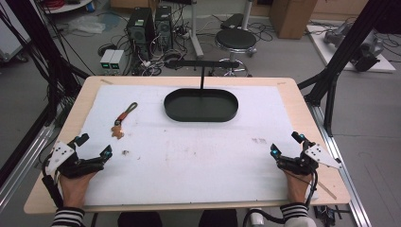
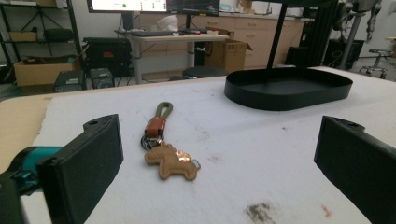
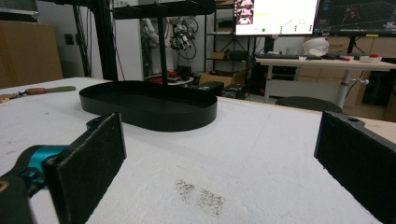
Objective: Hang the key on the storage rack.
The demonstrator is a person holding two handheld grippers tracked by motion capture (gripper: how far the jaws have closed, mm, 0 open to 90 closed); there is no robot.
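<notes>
High view: left gripper [image 1: 93, 145] and right gripper [image 1: 286, 144], both released and empty, rest near the table's front edge; the keychain [image 1: 124, 120] lies ahead of the left, short of the black tray [image 1: 201, 105].

Left gripper view: keychain [image 2: 166, 149] sits flat, so the jaws risk skidding over it.

Right gripper view: tray [image 3: 149, 105] wall could be knocked.

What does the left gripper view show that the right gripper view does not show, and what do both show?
Left gripper view: the brown animal-shaped charm of the keychain, close up between the open left tool, with its ring and clip. Right gripper view: the dark smudge on the white mat, ahead of the open right tool. Both: the black oval tray on the mat, with its upright post, and desks and monitors behind.
</notes>
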